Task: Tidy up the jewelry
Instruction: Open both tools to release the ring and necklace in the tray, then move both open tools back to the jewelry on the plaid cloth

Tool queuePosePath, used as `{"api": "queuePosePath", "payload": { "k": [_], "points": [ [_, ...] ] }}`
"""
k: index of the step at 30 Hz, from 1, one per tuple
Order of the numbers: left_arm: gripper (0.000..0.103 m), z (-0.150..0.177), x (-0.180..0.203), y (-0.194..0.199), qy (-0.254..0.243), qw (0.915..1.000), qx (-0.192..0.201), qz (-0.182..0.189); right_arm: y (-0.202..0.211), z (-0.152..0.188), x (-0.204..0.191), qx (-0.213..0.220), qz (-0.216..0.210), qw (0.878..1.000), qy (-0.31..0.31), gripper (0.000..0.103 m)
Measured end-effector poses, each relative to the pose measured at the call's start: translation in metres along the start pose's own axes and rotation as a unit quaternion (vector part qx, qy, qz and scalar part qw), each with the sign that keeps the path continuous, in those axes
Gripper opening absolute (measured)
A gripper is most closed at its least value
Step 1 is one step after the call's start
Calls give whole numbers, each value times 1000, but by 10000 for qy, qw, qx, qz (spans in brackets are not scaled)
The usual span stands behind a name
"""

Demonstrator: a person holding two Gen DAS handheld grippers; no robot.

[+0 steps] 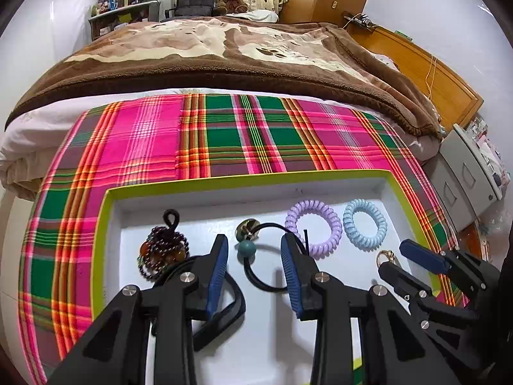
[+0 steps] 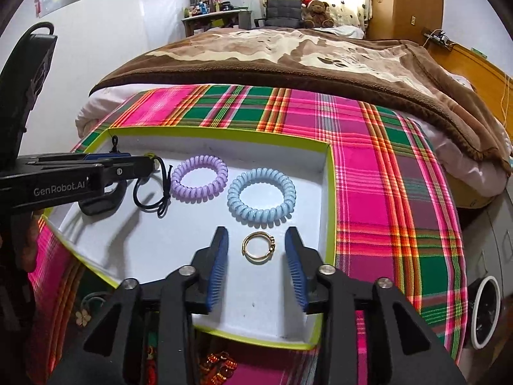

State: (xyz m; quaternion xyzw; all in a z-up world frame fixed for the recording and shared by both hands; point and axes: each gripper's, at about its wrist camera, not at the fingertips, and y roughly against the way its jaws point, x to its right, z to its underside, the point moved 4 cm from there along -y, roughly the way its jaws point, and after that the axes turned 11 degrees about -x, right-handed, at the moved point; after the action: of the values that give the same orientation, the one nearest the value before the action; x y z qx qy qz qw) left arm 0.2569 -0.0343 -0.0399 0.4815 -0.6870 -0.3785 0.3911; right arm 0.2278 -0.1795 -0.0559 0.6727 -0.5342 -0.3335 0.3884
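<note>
A white tray with a lime rim (image 1: 224,180) (image 2: 332,173) lies on a plaid cloth. In it are a dark bead bracelet (image 1: 162,252), a black hair tie with a teal bead (image 1: 247,249) and gold disc, a purple coil tie (image 1: 312,226) (image 2: 199,176), a blue coil tie (image 1: 364,223) (image 2: 261,194) and a gold ring (image 2: 259,245). My left gripper (image 1: 255,245) is open over the black hair tie. My right gripper (image 2: 256,239) is open, its fingers either side of the gold ring, empty.
The plaid cloth (image 1: 224,134) covers the near end of a bed with a brown blanket (image 1: 224,51). A black clip (image 1: 221,314) lies in the tray by my left finger. A grey drawer unit (image 1: 465,176) stands at the right. Red beads (image 2: 221,365) lie below the tray.
</note>
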Motion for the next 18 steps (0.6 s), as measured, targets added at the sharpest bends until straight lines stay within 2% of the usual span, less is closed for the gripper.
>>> {"api": "queuePosePath", "payload": {
  "k": [8, 18],
  "points": [
    [41, 14, 3, 27, -26, 9996, 233, 139, 19, 5, -2, 183, -38, 9998, -81, 39],
    [44, 52, 1, 63, 85, 9981, 496, 362, 54, 26, 0, 482, -270, 9982, -241, 39]
  ]
}}
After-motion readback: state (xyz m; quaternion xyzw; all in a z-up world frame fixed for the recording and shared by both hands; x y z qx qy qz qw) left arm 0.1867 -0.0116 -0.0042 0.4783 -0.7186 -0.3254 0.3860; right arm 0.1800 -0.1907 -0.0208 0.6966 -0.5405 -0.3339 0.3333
